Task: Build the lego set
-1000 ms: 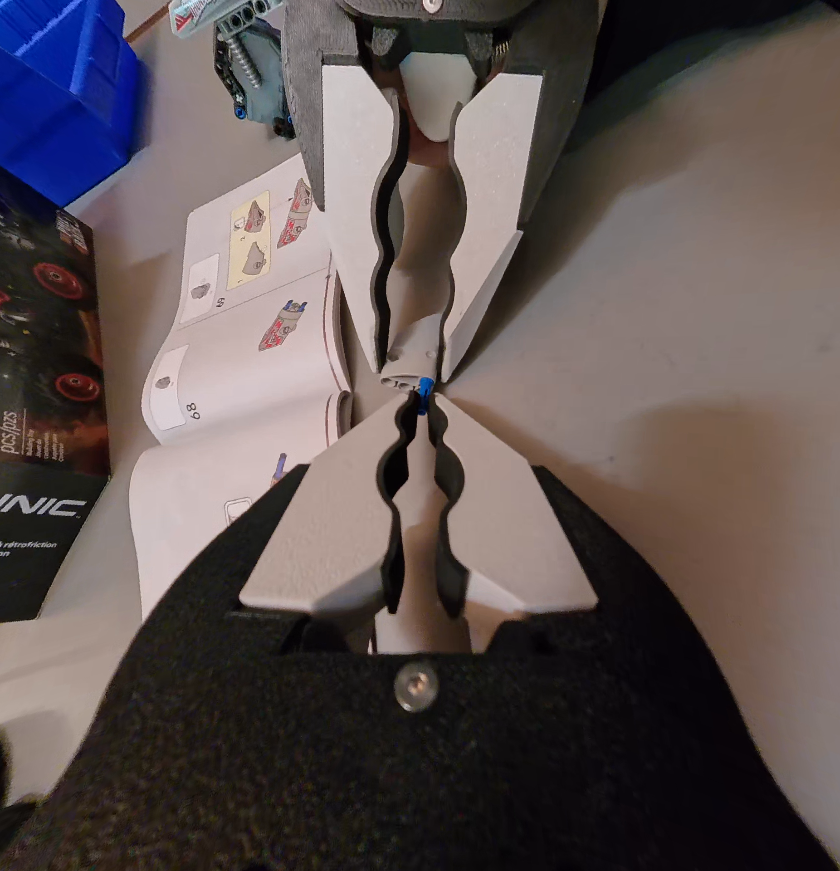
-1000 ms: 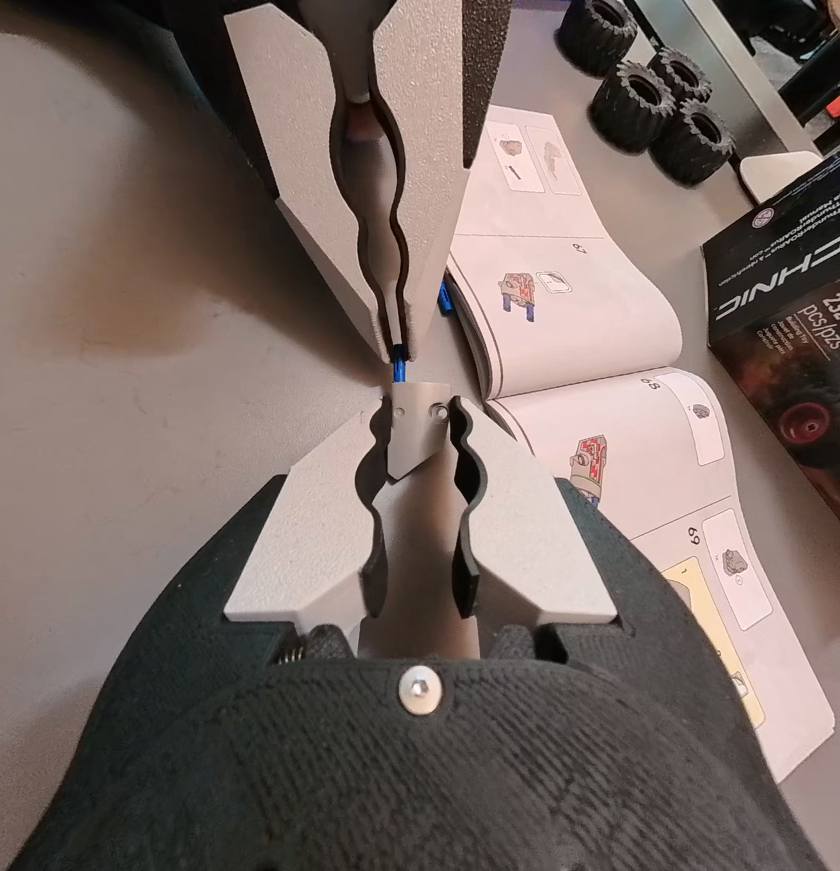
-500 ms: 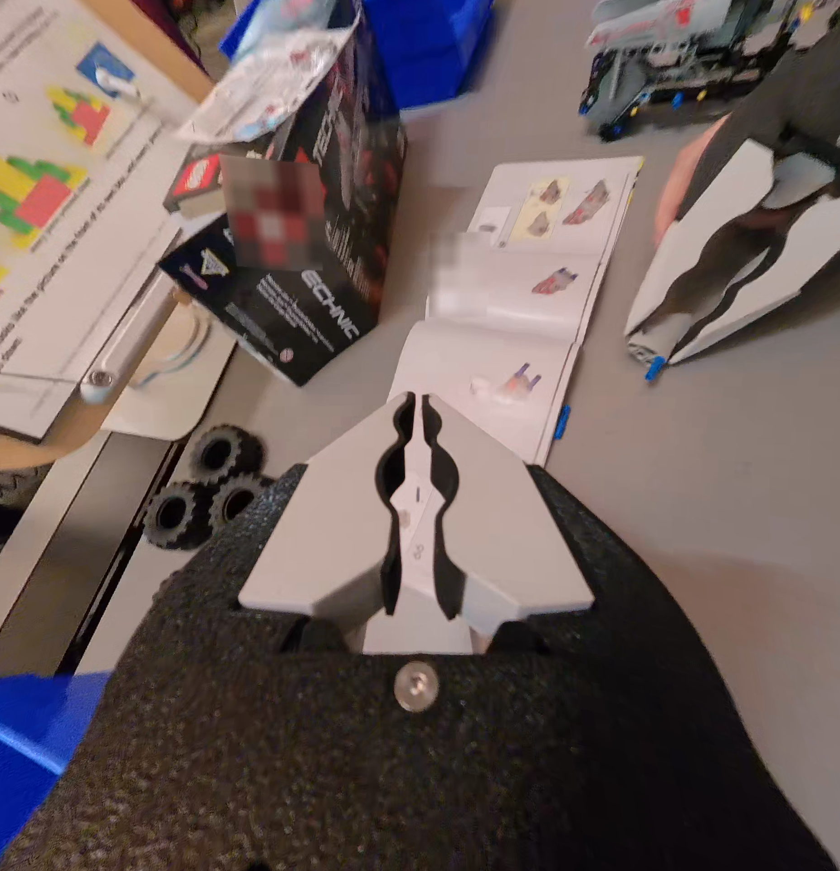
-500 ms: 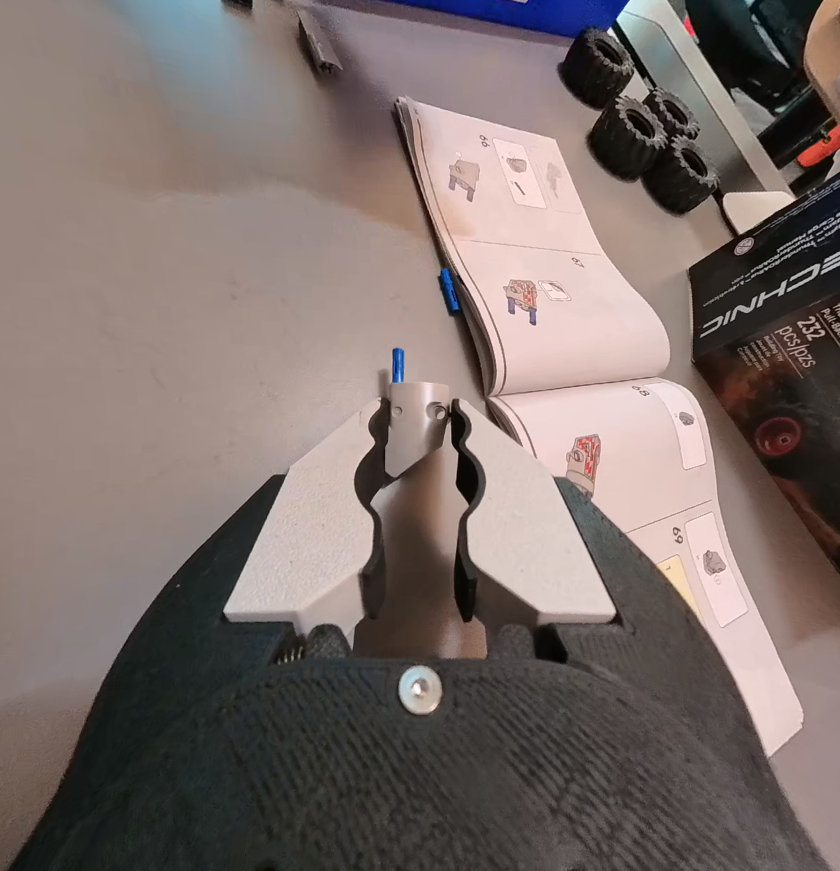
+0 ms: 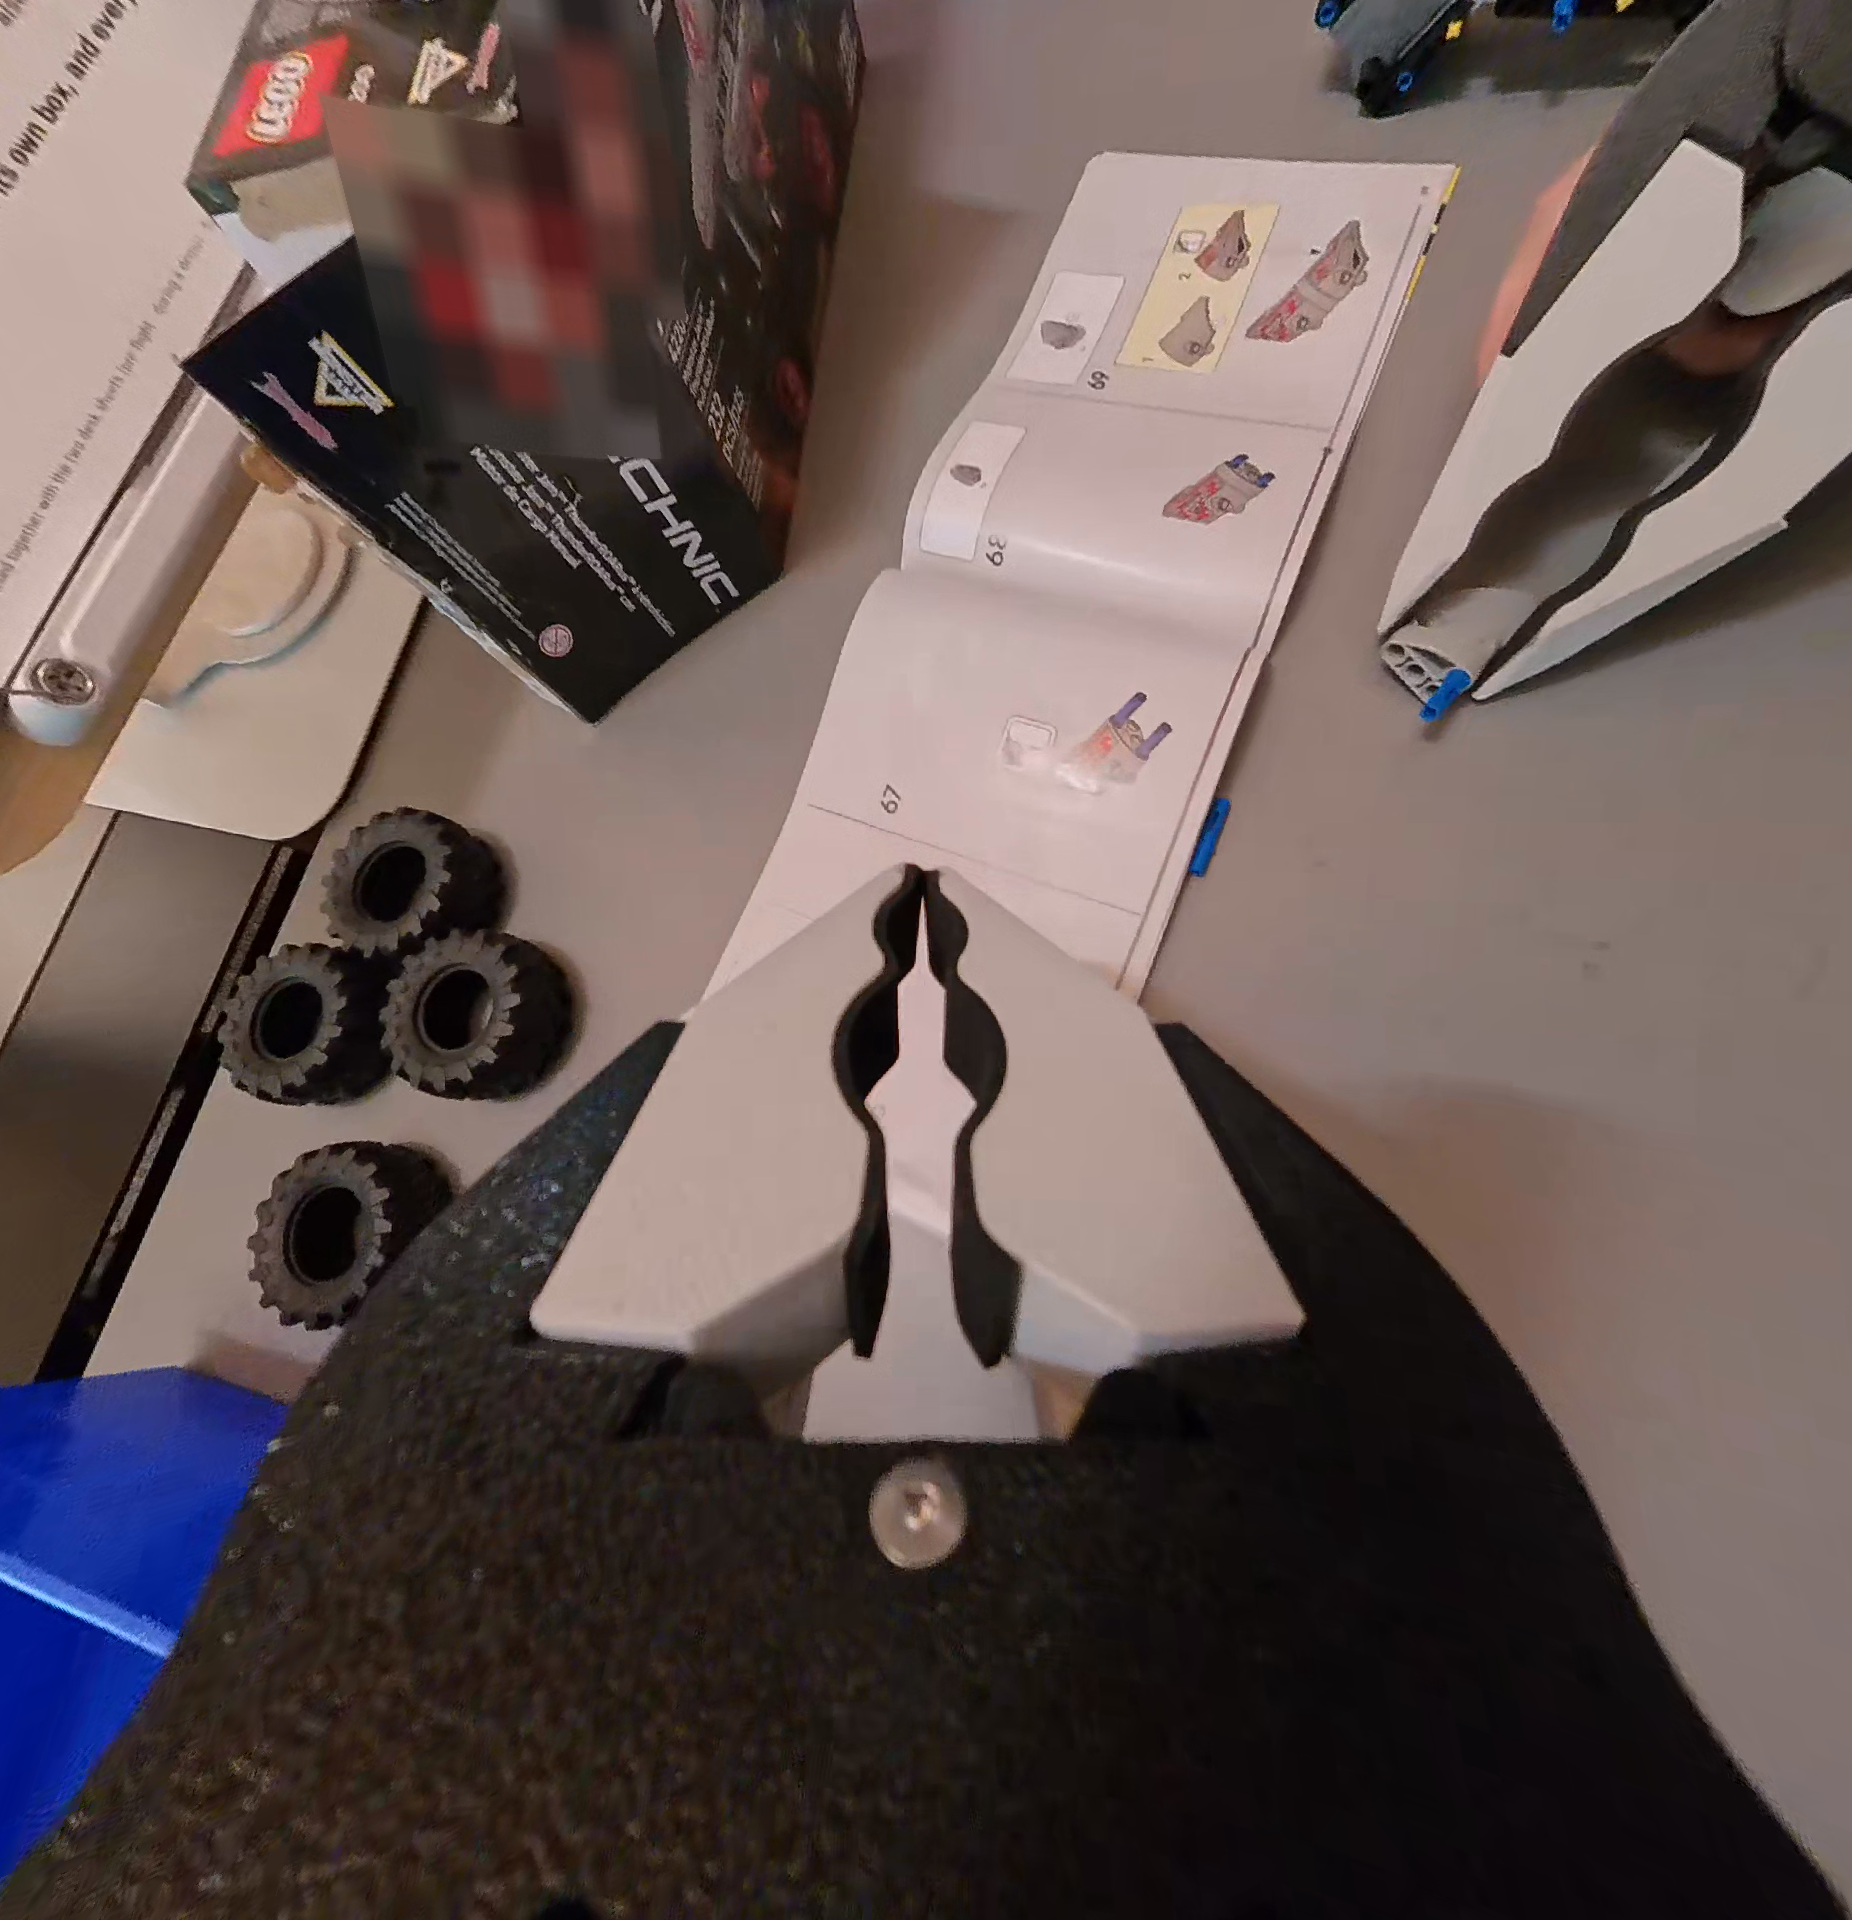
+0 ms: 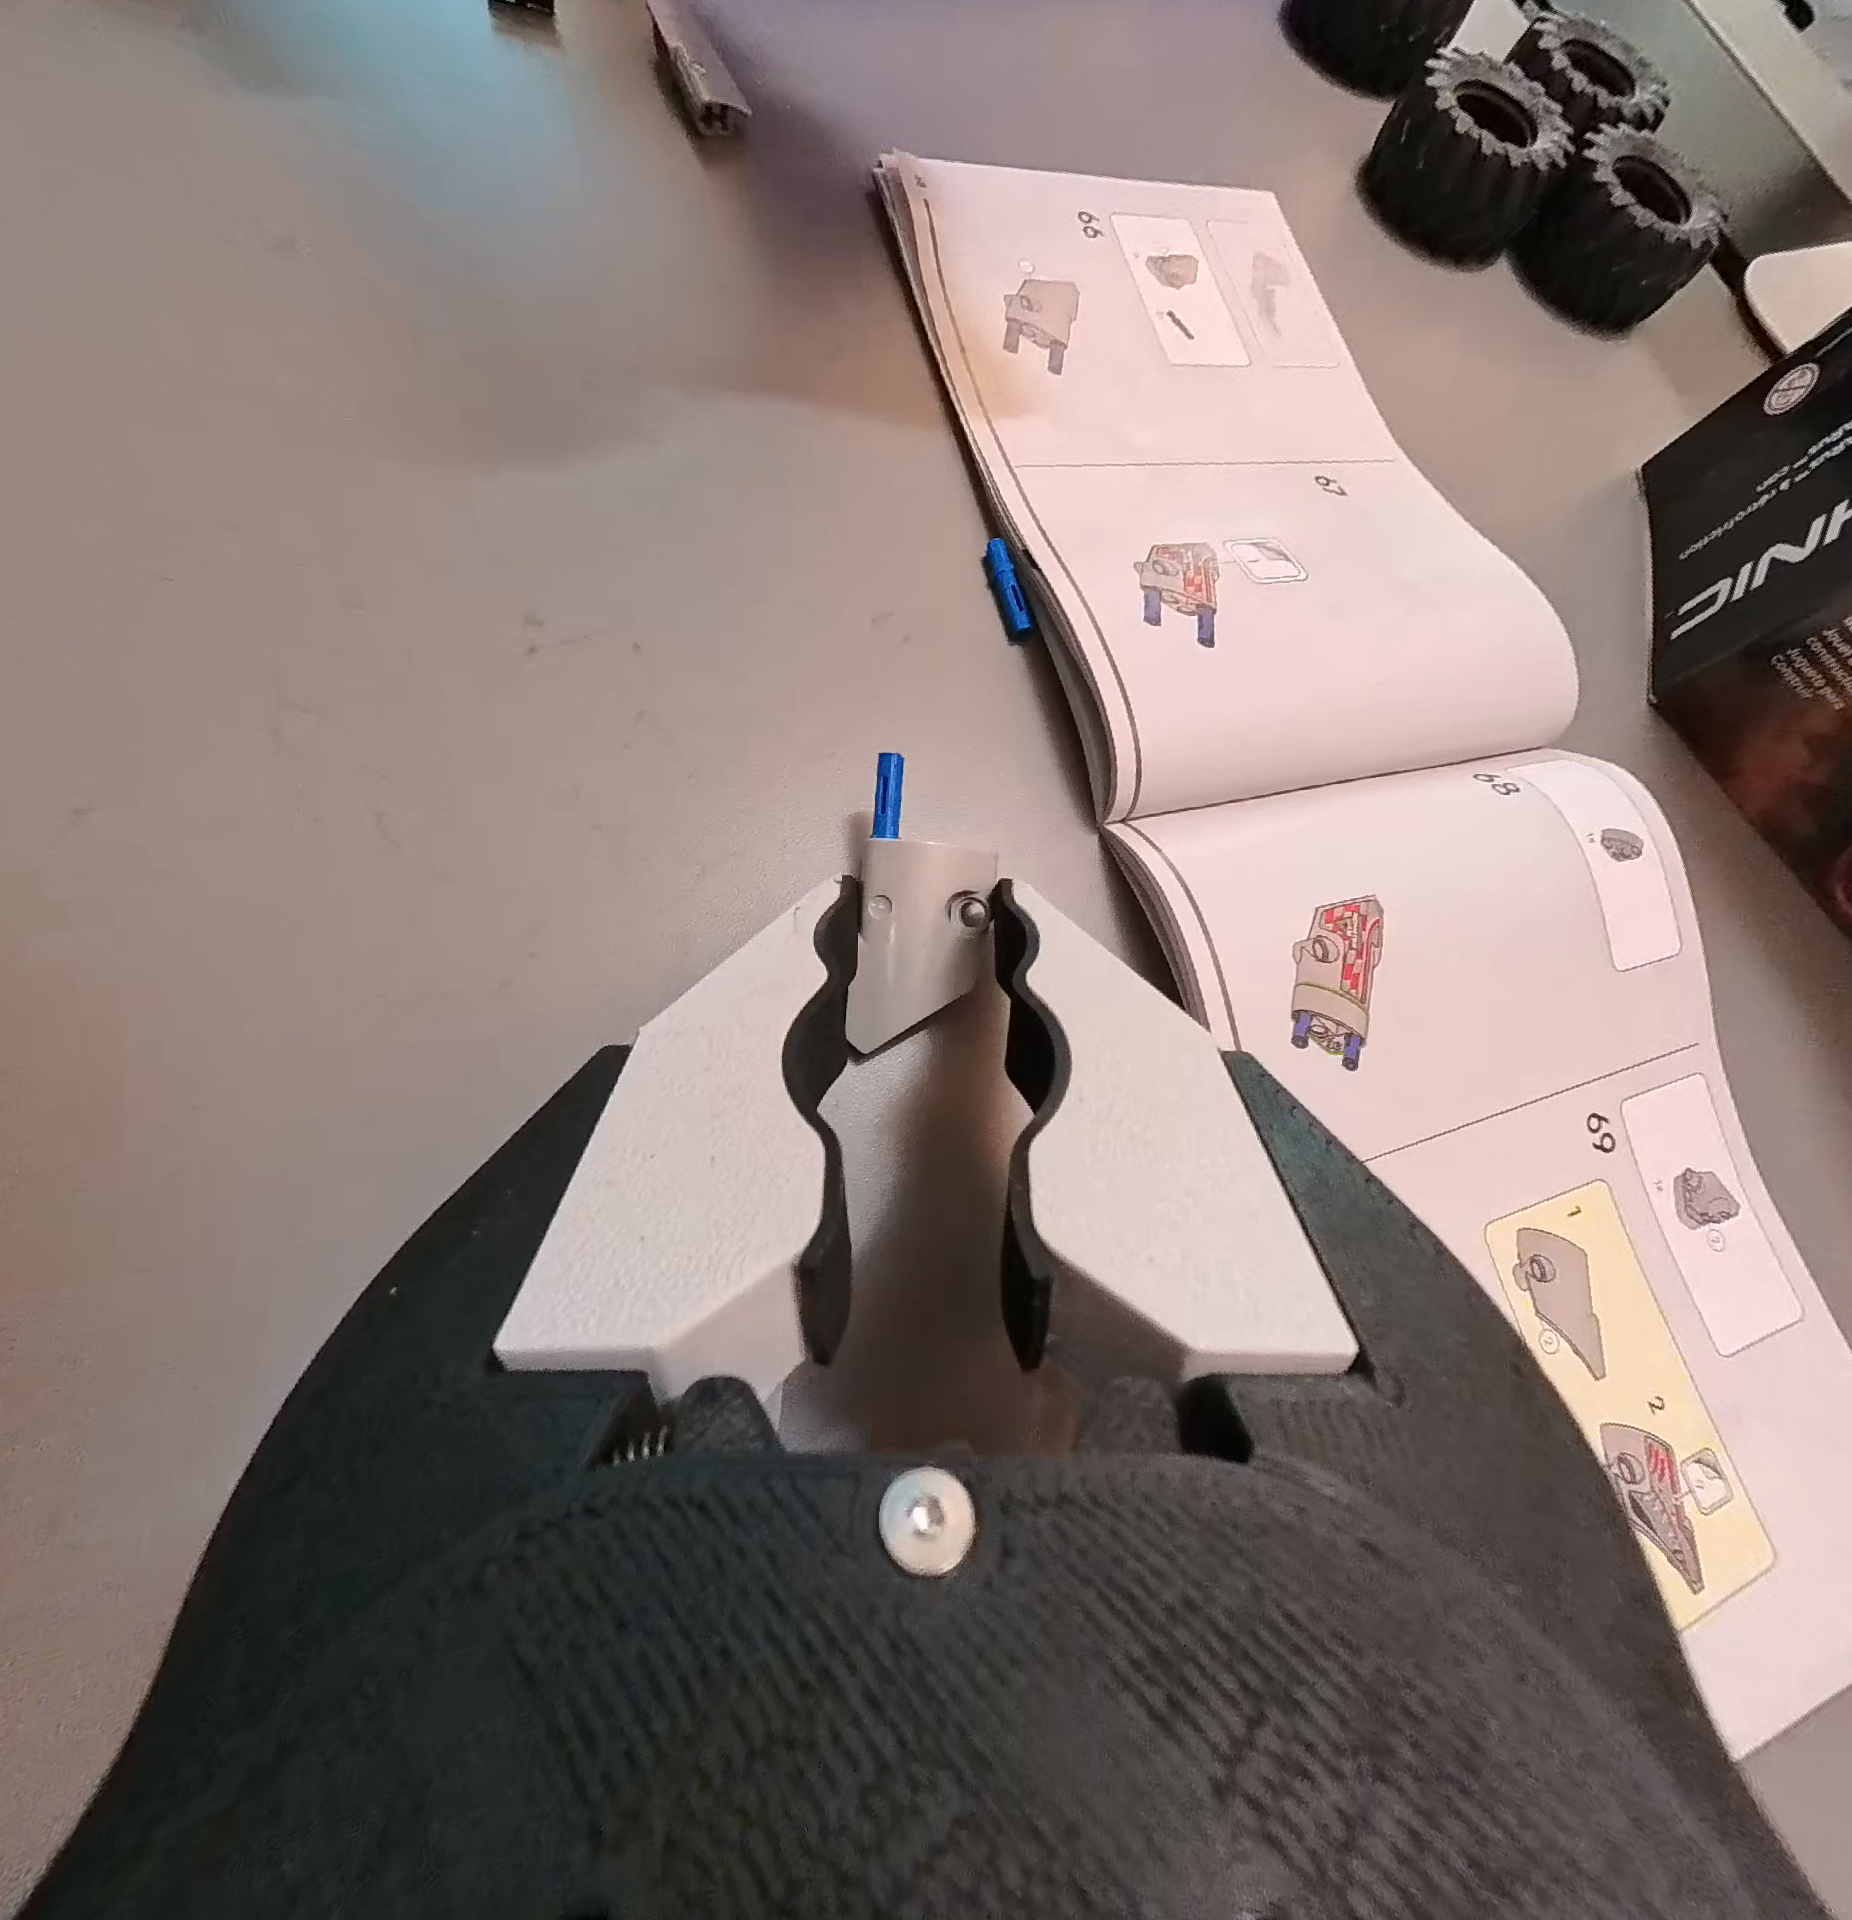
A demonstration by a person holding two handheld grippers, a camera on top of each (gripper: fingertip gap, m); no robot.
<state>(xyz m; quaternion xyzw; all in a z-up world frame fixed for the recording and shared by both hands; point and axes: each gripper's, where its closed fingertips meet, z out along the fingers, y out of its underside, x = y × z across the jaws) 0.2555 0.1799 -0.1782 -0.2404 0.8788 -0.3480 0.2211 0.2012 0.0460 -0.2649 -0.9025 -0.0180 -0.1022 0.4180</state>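
- Right gripper (image 6: pixel 922 904): jaws pinching grey panel (image 6: pixel 917 935) at the tips, panel's pointed end back toward the palm.
- One blue pin (image 6: pixel 887 795) seated in panel's front edge, sticking out at 12 o'clock along the finger axis, offset to the 11 o'clock side. Second hole beside it looks unfilled, can't confirm from here.
- Spare pin (image 6: pixel 1008 587) flat on table (image 6: pixel 382 520), touching manual (image 6: pixel 1265 499) at its edge. From right jaws: about 1 o'clock, near.
- Left gripper (image 5: pixel 920 888): jaws pressed together at the tips, nothing between them. Hovering over the near manual (image 5: pixel 1088 582) page.
- Same spare pin (image 5: pixel 1208 834) from left jaws: roughly 2 o'clock, just beside, closer than to the right gripper. Long axis running about 12–6 in left wrist view, parallel to the manual's edge, nearly in line with the fingers.
- Judgement: left is the free one and the nearer, so pickup falls to left. Needs jaws opened, a shift toward 2 o'clock, then closing across the pin's short width, not end to end.
- Risk: pin snug against the page edge, so one fingertip may catch paper instead of plastic. Small round part, likely to roll if nudged.
- Right gripper (image 5: pixel 1462 665) in left wrist view at 1–2 o'clock, well apart, tips low near the table, panel (image 5: pixel 1441 649) and its pin (image 5: pixel 1443 694) pointing toward 7.
- Tyres (image 5: pixel 423 997) and box (image 5: pixel 589 343) off at 9–11 o'clock, clear of the path.
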